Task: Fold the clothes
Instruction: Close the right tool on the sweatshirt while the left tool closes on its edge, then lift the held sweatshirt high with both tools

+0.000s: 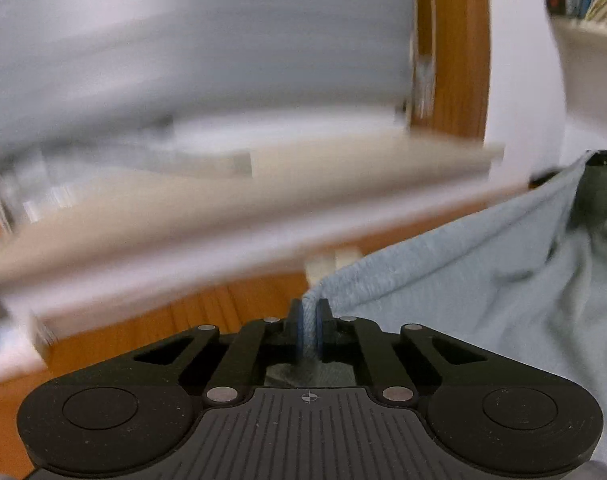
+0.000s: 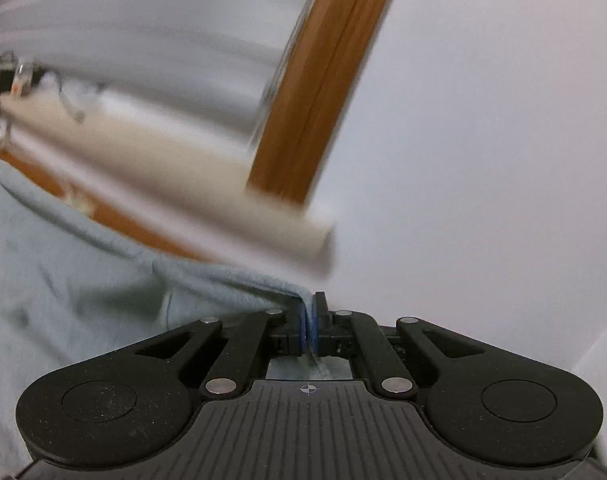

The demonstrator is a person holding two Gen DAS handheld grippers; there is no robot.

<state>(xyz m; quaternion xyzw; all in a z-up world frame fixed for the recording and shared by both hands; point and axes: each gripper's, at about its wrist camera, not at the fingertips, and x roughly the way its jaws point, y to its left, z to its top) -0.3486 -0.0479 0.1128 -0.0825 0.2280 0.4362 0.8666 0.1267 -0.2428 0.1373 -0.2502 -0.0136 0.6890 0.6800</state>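
At the six o'clock edge of the left wrist view sits the black two-finger left gripper (image 1: 310,322), its jaws clenched tight on a fold of the pale blue knit cotton garment (image 1: 483,272). The pinched edge rises between the blue-faced pads at the centre, and from there the cloth's ribbed hem runs up towards two o'clock, where it meets a dark, small shape at the right border that is too blurred to identify. The rest of the fabric hangs slack and creased through the three to five o'clock region. From nine o'clock across to the centre lies a smeared pale cream ledge (image 1: 263,184), with orange-brown wooden surface (image 1: 207,304) showing under it at about seven o'clock. A vertical orange-brown wooden post (image 1: 451,48) stands at one o'clock, with white wall beside it.

In the right wrist view, the same pale blue garment (image 2: 83,288) fills the eight to nine o'clock region, loose and wrinkled, its thick hem climbing from the left border down to the centre. There the black right gripper (image 2: 310,320) grasps it, jaws closed on the cloth's edge with a strip of fabric showing below the pads. A slanted orange-brown wooden frame (image 2: 315,92) crosses from twelve o'clock down to the middle, ending on a pale cream ledge (image 2: 287,220). Plain white wall (image 2: 483,140) covers everything from one to four o'clock. The background in both views is streaked with motion blur.
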